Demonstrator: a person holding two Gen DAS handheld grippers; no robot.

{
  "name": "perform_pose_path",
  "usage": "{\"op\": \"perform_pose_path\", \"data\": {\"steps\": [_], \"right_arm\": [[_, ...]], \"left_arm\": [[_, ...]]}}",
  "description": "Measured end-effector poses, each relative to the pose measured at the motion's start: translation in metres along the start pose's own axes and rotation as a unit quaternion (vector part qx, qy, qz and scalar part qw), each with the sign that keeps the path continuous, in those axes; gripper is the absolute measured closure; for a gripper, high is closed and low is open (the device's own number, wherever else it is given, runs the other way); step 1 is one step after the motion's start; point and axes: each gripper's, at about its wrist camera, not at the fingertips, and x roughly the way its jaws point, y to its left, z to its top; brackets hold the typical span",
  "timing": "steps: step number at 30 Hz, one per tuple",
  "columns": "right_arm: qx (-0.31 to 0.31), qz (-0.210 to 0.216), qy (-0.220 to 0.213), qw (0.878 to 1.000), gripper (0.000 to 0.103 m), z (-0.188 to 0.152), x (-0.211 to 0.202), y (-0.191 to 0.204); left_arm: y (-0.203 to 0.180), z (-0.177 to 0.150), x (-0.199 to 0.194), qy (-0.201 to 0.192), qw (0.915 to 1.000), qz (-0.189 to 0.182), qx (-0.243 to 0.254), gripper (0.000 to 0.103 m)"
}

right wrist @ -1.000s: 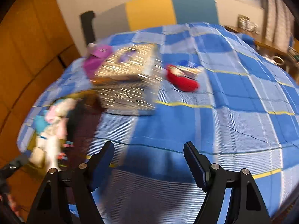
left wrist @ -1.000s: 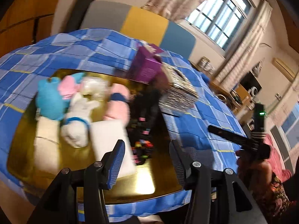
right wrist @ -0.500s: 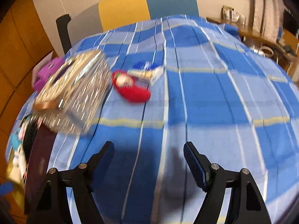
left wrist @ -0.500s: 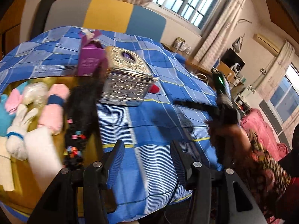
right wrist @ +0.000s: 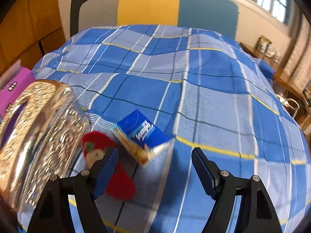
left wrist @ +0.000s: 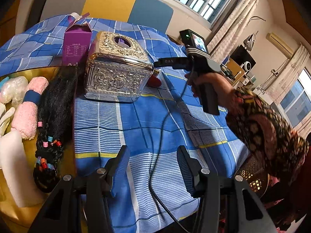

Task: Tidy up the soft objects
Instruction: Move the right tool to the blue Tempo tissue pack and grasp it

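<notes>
A red plush toy [right wrist: 97, 141] lies on the blue checked cloth [right wrist: 213, 106], against the silver box. My right gripper [right wrist: 155, 165] hovers open just over it, and its left finger [right wrist: 107, 167] covers the toy's middle. Nothing is pressed between the pads. From the left wrist, only a red corner of the toy [left wrist: 154, 81] shows behind the box. A hand holds the right gripper [left wrist: 158, 64] above it. My left gripper [left wrist: 152, 167] is open over bare cloth. On the gold tray [left wrist: 64, 71] lie a pink rolled towel [left wrist: 29, 106], a black beaded wig [left wrist: 54, 106] and a white foam block [left wrist: 13, 165].
An ornate silver tissue box [left wrist: 116, 68] stands mid-table with a purple carton [left wrist: 76, 46] behind it. A blue juice carton [right wrist: 140, 134] lies tipped beside the red toy. A black cable [left wrist: 161, 136] runs across the cloth between my left fingers. A colour-block chair [right wrist: 175, 5] stands beyond the table.
The left view has swung right, from over the tray to the cloth beside it. The right gripper has travelled towards the red toy and blue carton, which now lie right at its fingers.
</notes>
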Motion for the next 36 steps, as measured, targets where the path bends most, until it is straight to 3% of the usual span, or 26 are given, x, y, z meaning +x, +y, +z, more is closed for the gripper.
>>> {"op": "perform_pose_path", "data": {"steps": [3, 7, 9, 10, 12, 18, 25, 31, 36], "right_arm": [[-0.031, 0.033, 0.025, 0.999, 0.024, 0.01, 0.02, 0.005], [-0.046, 0.03, 0.044, 0.998, 0.025, 0.011, 0.037, 0.009], [-0.044, 0.03, 0.044, 0.998, 0.028, 0.012, 0.043, 0.01], [-0.043, 0.029, 0.048, 0.997, 0.035, 0.01, 0.045, 0.011], [-0.038, 0.025, 0.054, 0.997, 0.036, 0.008, 0.046, 0.011], [-0.021, 0.046, 0.057, 0.997, 0.039, -0.014, 0.026, 0.01], [-0.029, 0.064, 0.065, 0.995, 0.041, -0.07, -0.018, 0.002], [0.0, 0.062, 0.055, 0.997, 0.041, -0.106, -0.06, -0.026], [0.065, 0.057, 0.039, 0.995, 0.042, -0.123, -0.074, -0.059]], "left_arm": [[0.001, 0.002, 0.0, -0.004, 1.0, 0.004, 0.003, 0.052], [0.006, 0.005, -0.001, -0.009, 0.9999, 0.007, -0.002, 0.052], [0.008, 0.006, -0.001, -0.009, 0.9999, 0.008, -0.006, 0.052], [0.009, 0.006, 0.0, -0.008, 0.9999, 0.008, -0.008, 0.052], [0.008, 0.005, 0.0, -0.008, 0.9999, 0.011, -0.008, 0.052], [0.003, 0.006, -0.003, -0.013, 0.9999, 0.009, 0.0, 0.052], [-0.014, 0.017, 0.006, -0.017, 0.9996, 0.008, 0.023, 0.052], [-0.041, 0.037, 0.032, -0.011, 0.9991, 0.008, 0.039, 0.052], [-0.069, 0.058, 0.067, 0.008, 0.999, 0.011, 0.043, 0.052]]}}
